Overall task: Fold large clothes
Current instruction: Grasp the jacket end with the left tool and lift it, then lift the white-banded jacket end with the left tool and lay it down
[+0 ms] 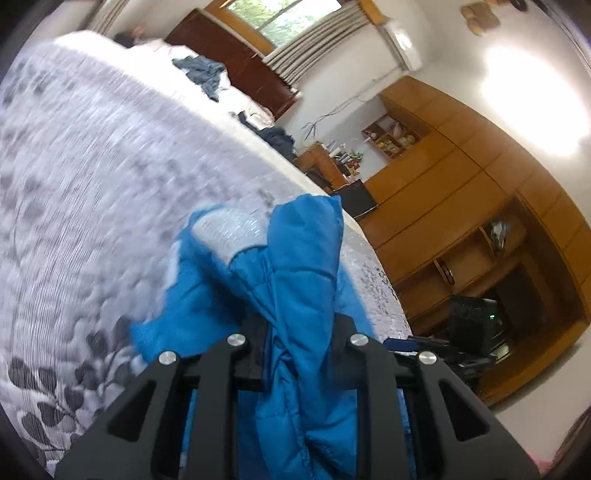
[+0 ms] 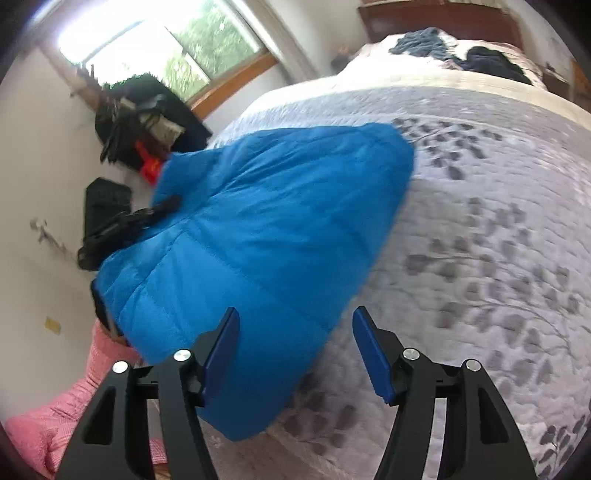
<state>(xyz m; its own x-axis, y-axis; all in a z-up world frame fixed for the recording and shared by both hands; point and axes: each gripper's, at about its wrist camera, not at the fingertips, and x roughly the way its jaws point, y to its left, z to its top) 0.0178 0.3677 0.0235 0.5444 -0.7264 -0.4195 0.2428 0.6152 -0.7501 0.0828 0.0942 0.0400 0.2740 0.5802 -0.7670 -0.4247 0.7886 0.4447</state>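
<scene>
Left tongs [image 1: 301, 332] at bottom centre of the left wrist view, pinched on a bunched fold of the blue puffer jacket [image 1: 295, 280]; the fabric runs up between the black fingers and drapes down over them toward the bottom edge. Beyond the grip the jacket lies crumpled on the bed [image 1: 110, 166], which fills the left and centre of that frame with a grey leaf-print quilt, blurred. Grey-blue clothes [image 1: 203, 72] heaped on the bed at upper centre, wooden cabinets [image 1: 461, 192] on the right, a window [image 1: 284, 16] at top. In the right wrist view the right tongs [image 2: 295, 350] sit at bottom centre, spread wide, blue pads [image 2: 369, 354] well apart, gripping nothing. The jacket [image 2: 266, 240] fills the centre-left of that frame, spread in a broad quilted slab over the bed edge [image 2: 480, 240]; the left pad overlaps it in the picture, contact probably not there but hard to tell. Pink checked fabric [image 2: 74, 406] at lower left, a dark bag [image 2: 140, 110] at upper left under the window.
</scene>
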